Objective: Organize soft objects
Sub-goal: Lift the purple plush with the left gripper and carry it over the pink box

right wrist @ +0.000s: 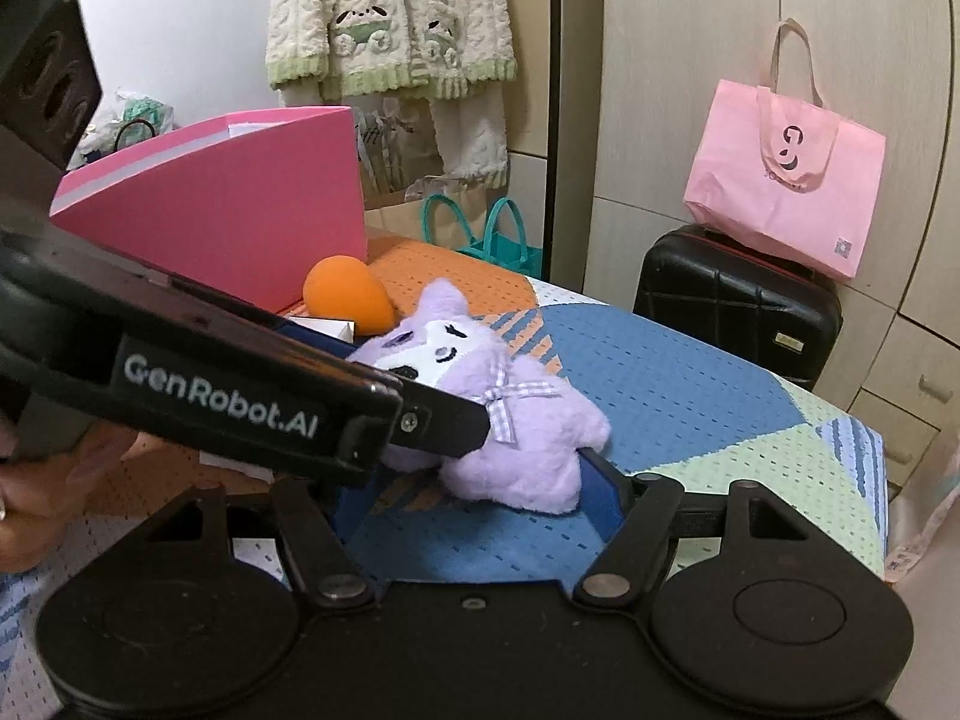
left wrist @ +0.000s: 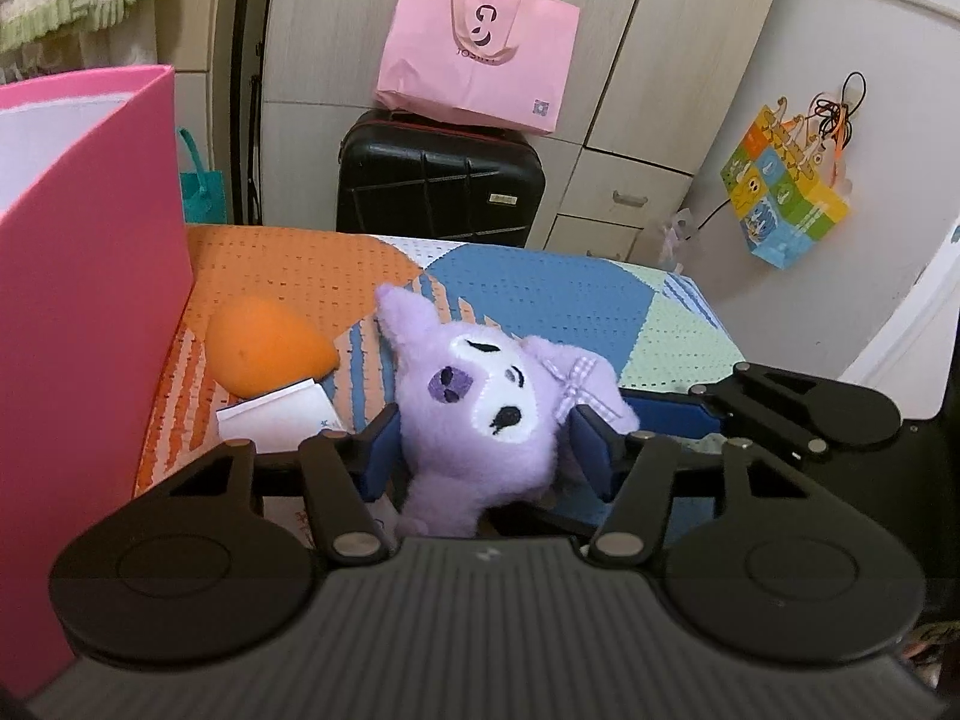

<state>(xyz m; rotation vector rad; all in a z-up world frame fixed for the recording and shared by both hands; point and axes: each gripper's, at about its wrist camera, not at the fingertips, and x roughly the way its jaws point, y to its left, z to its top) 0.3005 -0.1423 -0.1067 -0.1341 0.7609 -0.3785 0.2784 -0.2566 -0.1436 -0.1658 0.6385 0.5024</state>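
A purple plush toy (left wrist: 480, 414) with a white face and a checked bow lies on the patterned table cover (left wrist: 540, 300). My left gripper (left wrist: 480, 450) has its blue pads on both sides of the plush and is shut on it. In the right wrist view the plush (right wrist: 516, 438) lies just ahead of my right gripper (right wrist: 480, 486), which is open; its right finger (right wrist: 606, 492) touches the plush's lower edge. The left gripper's black body (right wrist: 240, 384) crosses that view from the left. An orange soft egg-shaped object (left wrist: 264, 354) lies left of the plush, also seen from the right wrist (right wrist: 345, 294).
A tall pink box (left wrist: 78, 300) stands at the table's left, and shows in the right wrist view (right wrist: 240, 204). A white card (left wrist: 282, 414) lies by the orange object. Behind the table are a black suitcase (left wrist: 438, 180), a pink bag (left wrist: 480, 48) and wardrobe doors.
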